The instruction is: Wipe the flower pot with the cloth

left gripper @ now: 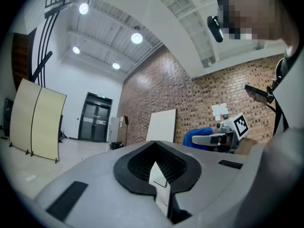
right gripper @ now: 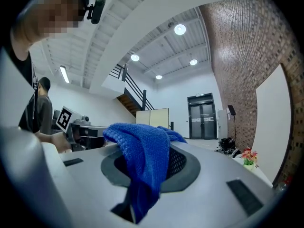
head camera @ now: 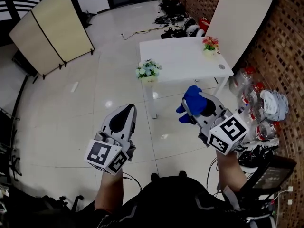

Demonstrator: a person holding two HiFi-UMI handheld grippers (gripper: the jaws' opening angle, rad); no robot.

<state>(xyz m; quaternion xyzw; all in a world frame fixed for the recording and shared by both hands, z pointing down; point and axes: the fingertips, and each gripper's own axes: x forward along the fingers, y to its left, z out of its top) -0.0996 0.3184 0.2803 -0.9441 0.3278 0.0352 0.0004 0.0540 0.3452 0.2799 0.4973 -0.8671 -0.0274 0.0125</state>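
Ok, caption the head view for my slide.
Right claw holds blue cloth, left claw shut, before a white table with a near pot and a far pot.

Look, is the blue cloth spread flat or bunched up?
Bunched up: the blue cloth droops in crumpled folds, pinched in the right hand-held gripper.

Head view steeply down; tool views level.
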